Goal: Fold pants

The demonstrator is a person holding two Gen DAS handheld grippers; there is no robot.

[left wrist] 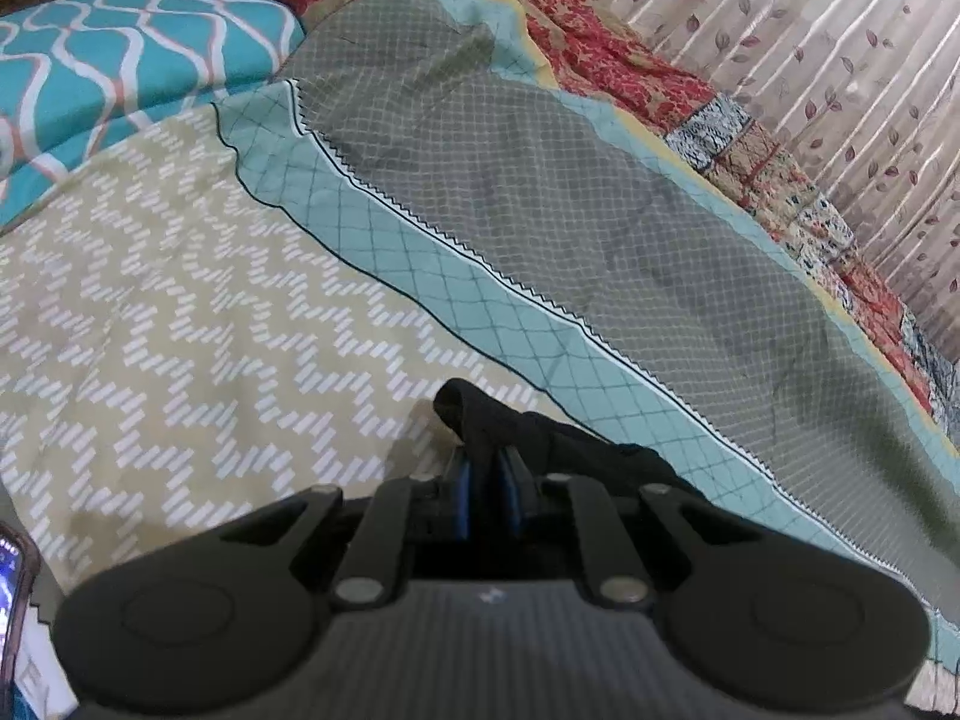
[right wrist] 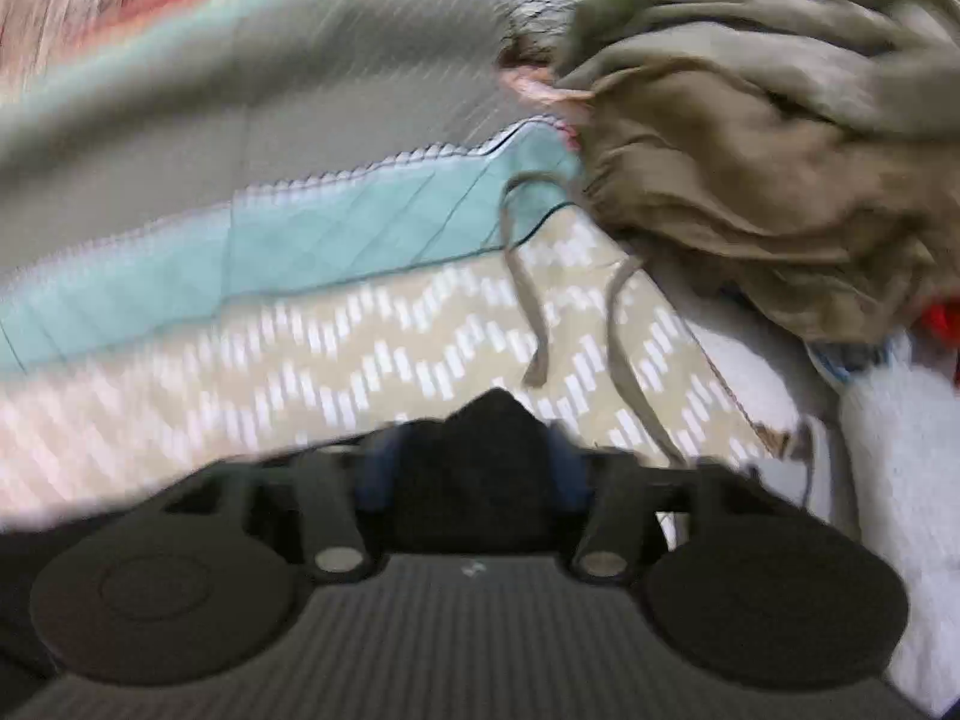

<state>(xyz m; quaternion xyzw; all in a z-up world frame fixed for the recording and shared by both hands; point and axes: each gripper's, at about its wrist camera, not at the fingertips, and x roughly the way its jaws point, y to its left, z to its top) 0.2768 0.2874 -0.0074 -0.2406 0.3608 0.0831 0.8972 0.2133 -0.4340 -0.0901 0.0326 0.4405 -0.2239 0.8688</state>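
- Gripping black fabric, your left tongs (left wrist: 485,483) have their blue-padded fingers (left wrist: 461,489) drawn close together on a bunched fold of the pants (left wrist: 480,420); the cloth is soft, matte and dark, rising in a rounded hump just past the tips and trailing off to the right.
- Your right tongs (right wrist: 477,468) are likewise clamped on the pants (right wrist: 486,450): a peaked wad of the same black cloth fills the gap between the blue pads (right wrist: 378,474). This view is smeared by motion blur, so finer detail cannot be told.
- Both views show the pants held low over the bed, above a bedsheet (left wrist: 180,312) printed with white dashed zigzags on beige.
- Beside that panel runs a teal band with a thin diamond grid (left wrist: 384,246), edged with a fine sawtooth line, then a grey-green panel with a small lattice print (left wrist: 570,192).
- At the far left lies a turquoise pillow (left wrist: 120,54) with wavy white-and-coral lines; behind it, a red floral quilt (left wrist: 588,18) and a pleated curtain (left wrist: 810,42) with a leaf motif.
- In the right view, a crumpled olive-tan garment (right wrist: 750,168) is heaped at the upper right, two flat drawstrings (right wrist: 528,300) dangling onto the sheet.
- A phone's edge (left wrist: 12,588) shows at the lower left.
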